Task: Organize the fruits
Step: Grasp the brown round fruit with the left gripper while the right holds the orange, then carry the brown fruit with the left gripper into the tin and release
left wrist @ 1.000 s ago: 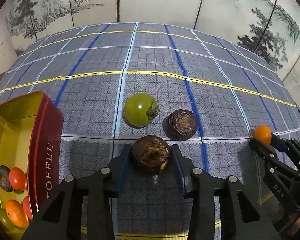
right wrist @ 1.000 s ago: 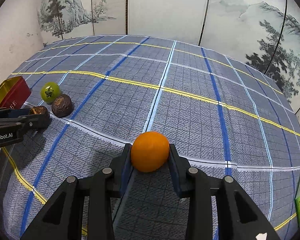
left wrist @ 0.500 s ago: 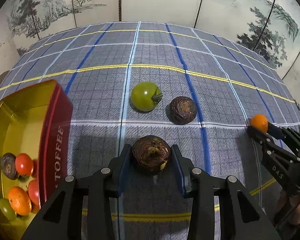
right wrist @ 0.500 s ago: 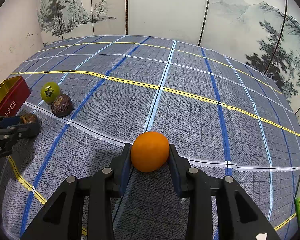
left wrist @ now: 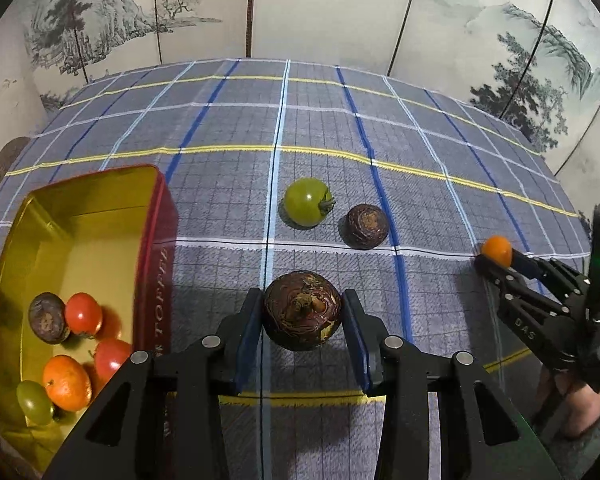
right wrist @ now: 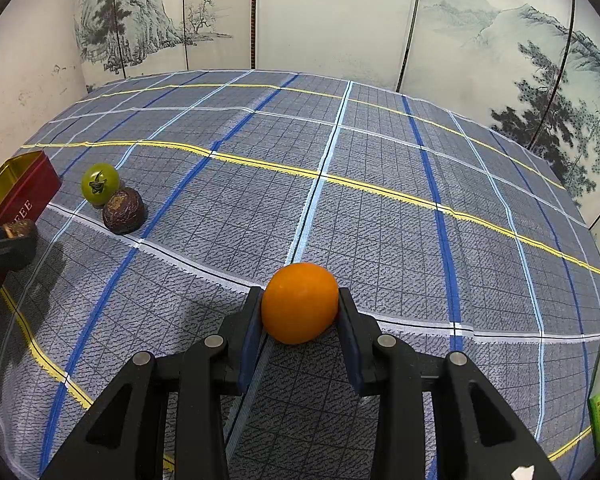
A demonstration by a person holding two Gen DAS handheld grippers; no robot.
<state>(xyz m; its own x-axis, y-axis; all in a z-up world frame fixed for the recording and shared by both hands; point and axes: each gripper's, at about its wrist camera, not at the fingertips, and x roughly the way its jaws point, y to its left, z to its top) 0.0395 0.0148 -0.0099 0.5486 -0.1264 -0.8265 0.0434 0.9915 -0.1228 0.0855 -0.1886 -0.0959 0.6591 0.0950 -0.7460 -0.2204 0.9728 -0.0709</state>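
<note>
A plaid cloth (left wrist: pixel 228 208) covers the counter (right wrist: pixel 380 208). Toward its left edge stands a red toffee tin (left wrist: pixel 156 264) with a gold inside, holding red, orange, green and dark fruits. The left gripper (left wrist: pixel 303 322) clamps a dark brown fruit (left wrist: pixel 302 312) just beside the tin's right wall, above the cloth. The right gripper (right wrist: pixel 299 312) pinches an orange fruit (right wrist: pixel 299 302) nearer the counter's right edge. A green tomato (left wrist: pixel 307 202) and a second brown fruit (left wrist: pixel 366 221) lie close together mid-counter, beyond the left gripper.
</note>
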